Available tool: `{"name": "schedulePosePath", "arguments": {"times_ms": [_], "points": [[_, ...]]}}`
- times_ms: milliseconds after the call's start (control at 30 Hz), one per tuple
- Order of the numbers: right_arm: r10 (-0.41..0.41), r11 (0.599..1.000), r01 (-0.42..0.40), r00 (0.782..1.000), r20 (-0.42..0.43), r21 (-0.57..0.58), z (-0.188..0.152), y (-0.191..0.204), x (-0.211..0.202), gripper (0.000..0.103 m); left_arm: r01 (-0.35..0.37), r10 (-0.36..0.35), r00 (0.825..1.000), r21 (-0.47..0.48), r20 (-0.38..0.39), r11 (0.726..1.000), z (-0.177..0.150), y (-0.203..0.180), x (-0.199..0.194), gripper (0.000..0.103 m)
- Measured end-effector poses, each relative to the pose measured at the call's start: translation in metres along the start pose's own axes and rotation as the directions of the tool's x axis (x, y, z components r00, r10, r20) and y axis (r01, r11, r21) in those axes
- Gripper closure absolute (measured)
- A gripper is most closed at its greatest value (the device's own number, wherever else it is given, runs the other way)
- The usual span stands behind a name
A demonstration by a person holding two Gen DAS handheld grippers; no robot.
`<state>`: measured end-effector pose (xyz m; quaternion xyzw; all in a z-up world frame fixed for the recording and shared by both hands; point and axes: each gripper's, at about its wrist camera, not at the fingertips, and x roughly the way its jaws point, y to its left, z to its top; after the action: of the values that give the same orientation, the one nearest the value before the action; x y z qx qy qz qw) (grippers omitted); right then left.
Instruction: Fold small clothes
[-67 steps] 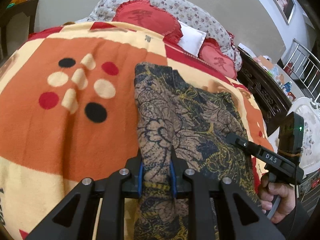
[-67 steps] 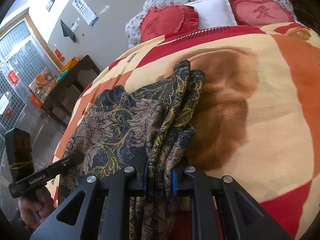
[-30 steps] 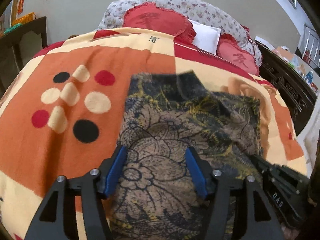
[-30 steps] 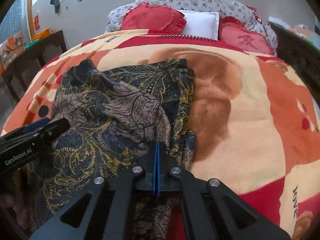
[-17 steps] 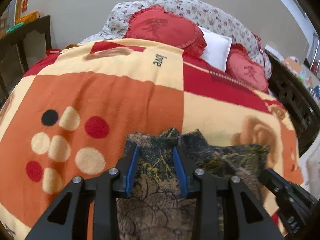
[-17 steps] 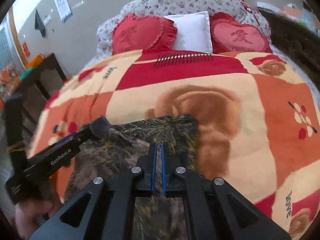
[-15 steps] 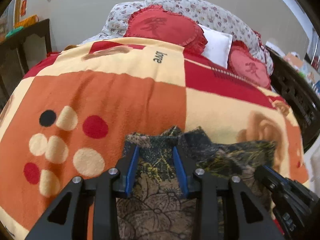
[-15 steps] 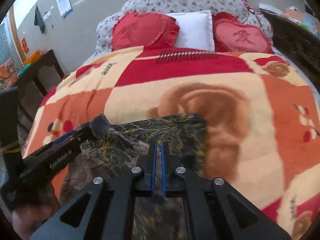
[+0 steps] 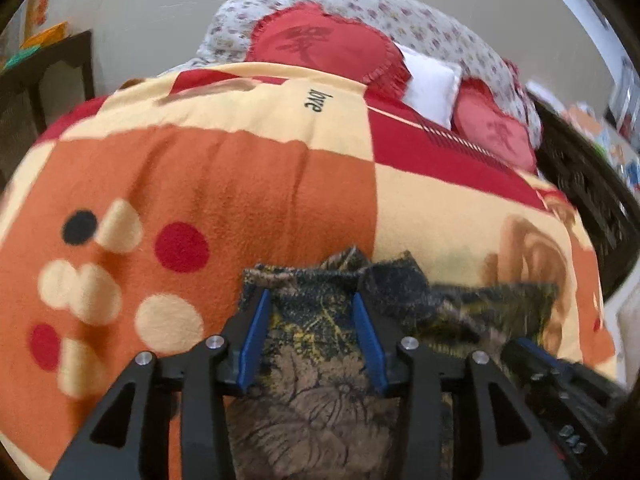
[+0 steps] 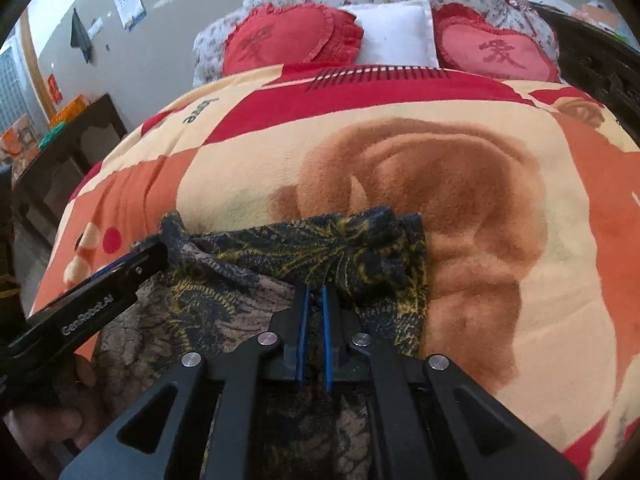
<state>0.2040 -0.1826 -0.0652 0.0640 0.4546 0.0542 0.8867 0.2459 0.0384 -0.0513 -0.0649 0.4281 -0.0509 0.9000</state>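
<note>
Dark brown-and-navy floral patterned cloth garment (image 9: 320,360) lies on orange-cream fleece blanket (image 9: 240,184), long axis left-right across both jaws. Left gripper (image 9: 312,320): jaws opening, folded edge between, w/o pinch. Right gripper (image 10: 314,320): narrow, cloth between. Before, garment lay lengthwise, unfolded.

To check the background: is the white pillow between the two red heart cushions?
Yes, the white pillow lies between both red heart cushions in the right wrist view.

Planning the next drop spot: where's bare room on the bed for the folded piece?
Free: blanket between the patterned garment and the heart cushions, plus the orange dotted patch to its left. Crowded: near edge, where left gripper and right gripper meet the garment.
</note>
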Motion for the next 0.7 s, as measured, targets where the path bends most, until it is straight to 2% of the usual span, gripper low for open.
{"name": "schedulePosePath", "arguments": {"times_ms": [33,133,200,300,400,500,633,700], "points": [[-0.007,0.999,0.007,1.0,0.006,-0.033,-0.003,0.005,-0.016,0.096,0.0,0.0,1.0,0.014,-0.006,1.0,0.0,0.001,-0.014,0.057],[0.027,0.987,-0.014,0.997,0.078,-0.159,-0.028,0.018,-0.07,0.096,0.082,-0.084,0.996,0.048,0.038,0.995,-0.019,0.007,-0.066,0.057],[0.053,0.976,-0.038,0.997,0.064,-0.214,-0.053,0.023,-0.094,0.096,0.125,-0.13,0.99,0.091,0.058,0.988,-0.046,0.006,-0.103,0.057],[0.098,0.965,-0.086,0.995,0.034,-0.249,-0.094,0.025,-0.117,0.096,0.139,-0.148,0.988,0.148,0.052,0.979,-0.09,0.004,-0.137,0.057],[0.121,0.959,-0.114,0.993,0.012,-0.259,-0.127,0.026,-0.131,0.096,0.128,-0.127,0.992,0.145,-0.019,0.981,-0.131,0.005,-0.142,0.064],[0.146,0.968,-0.146,0.989,-0.018,-0.202,-0.152,0.019,-0.134,0.095,0.123,-0.116,0.992,0.135,-0.056,0.983,-0.154,0.005,-0.136,0.064],[0.137,0.971,-0.149,0.988,-0.076,-0.184,-0.168,0.013,-0.113,0.096,0.094,-0.089,0.995,0.169,-0.041,0.981,-0.166,0.0,-0.129,0.064],[0.171,0.972,-0.182,0.982,-0.081,-0.149,-0.169,0.007,-0.105,0.096,0.085,-0.08,0.996,0.174,-0.036,0.981,-0.169,-0.002,-0.126,0.064]]}}
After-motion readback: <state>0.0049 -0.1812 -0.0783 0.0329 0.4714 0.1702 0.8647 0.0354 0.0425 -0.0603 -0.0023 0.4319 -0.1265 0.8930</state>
